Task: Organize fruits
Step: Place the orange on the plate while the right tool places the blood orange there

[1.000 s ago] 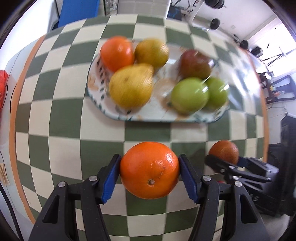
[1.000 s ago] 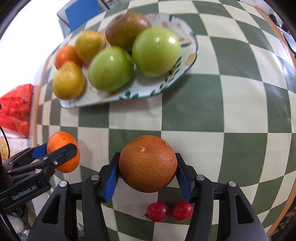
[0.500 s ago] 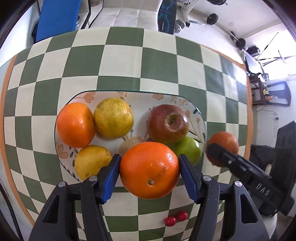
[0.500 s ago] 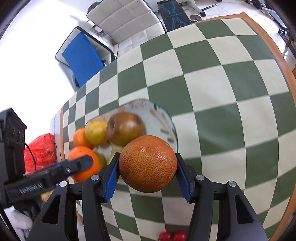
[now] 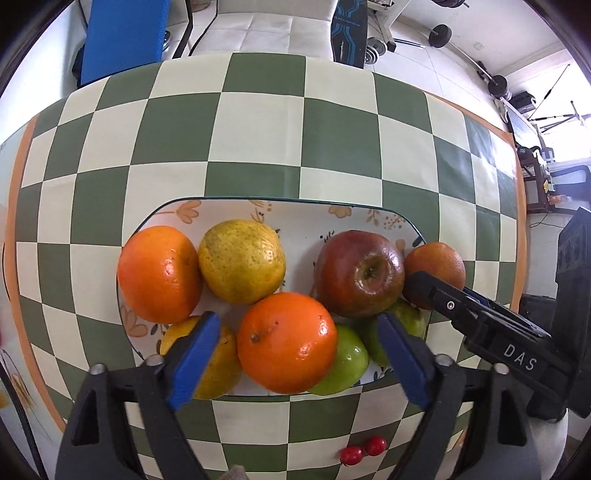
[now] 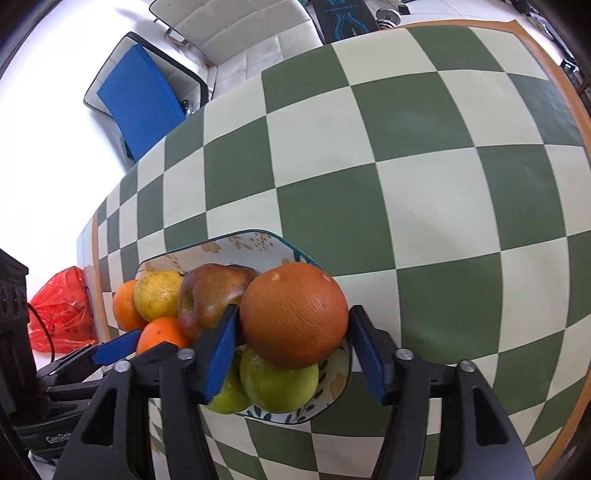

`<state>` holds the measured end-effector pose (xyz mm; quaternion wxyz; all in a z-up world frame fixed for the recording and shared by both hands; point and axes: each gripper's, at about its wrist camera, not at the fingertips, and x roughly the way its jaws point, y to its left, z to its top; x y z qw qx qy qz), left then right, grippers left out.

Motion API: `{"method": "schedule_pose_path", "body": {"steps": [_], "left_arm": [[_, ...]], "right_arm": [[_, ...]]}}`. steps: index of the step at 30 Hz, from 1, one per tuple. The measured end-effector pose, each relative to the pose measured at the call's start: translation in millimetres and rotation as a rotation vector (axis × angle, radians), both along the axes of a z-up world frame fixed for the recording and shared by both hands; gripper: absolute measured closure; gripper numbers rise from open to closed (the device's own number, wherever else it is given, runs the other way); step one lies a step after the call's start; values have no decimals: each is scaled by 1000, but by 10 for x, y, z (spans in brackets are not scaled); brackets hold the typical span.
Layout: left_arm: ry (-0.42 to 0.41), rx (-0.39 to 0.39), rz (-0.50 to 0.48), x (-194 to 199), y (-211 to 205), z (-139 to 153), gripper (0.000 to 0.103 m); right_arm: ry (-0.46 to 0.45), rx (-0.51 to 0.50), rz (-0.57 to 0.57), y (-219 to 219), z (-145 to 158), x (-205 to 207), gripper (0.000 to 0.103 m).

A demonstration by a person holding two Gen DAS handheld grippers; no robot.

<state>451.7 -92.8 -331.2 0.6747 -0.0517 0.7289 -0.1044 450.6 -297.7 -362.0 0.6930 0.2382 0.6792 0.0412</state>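
Bright daylight, blown-out white at left edges; glare spots on orange (image 5: 286,341); strong fisheye bending, dark corner vignette; focus sharp.

A table (image 5: 258,122) under a green-and-cream checked cloth with an orange border fills most of both views. Beyond its far edge stands a chair (image 5: 280,29) with a pale quilted seat, and beside it a blue panel (image 5: 122,37) in a dark frame. The floor (image 5: 461,26) is pale tile. Dumbbells (image 5: 441,35) lie on it, near a dark board (image 5: 347,29) with blue lines. At the right edge, strong daylight washes out what may be a window (image 5: 569,122). A red plastic bag (image 6: 61,308) sits beside the table.
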Motion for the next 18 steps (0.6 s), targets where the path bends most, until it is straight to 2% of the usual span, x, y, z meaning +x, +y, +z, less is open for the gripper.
{"method": "schedule_pose_path", "body": {"steps": [5,8,11,16,18], "left_arm": [[-36,16,19,-44,102,84,13],[-88,60,39,-119,216,187,13],[-153,115,56,-258,342,295,13],[-216,187,46,-562,495,385,13],[-238,201,44,-700,540,429,13]], "right_arm": [[-2,-30,17,42,26,-34,34],[-27,-85,29,64,155,-105,22],[-70,-193,64,147,350,-207,10],[-134,-329,120,357,604,-524,8],[-148,-342,134,444,655,-661,8]]}}
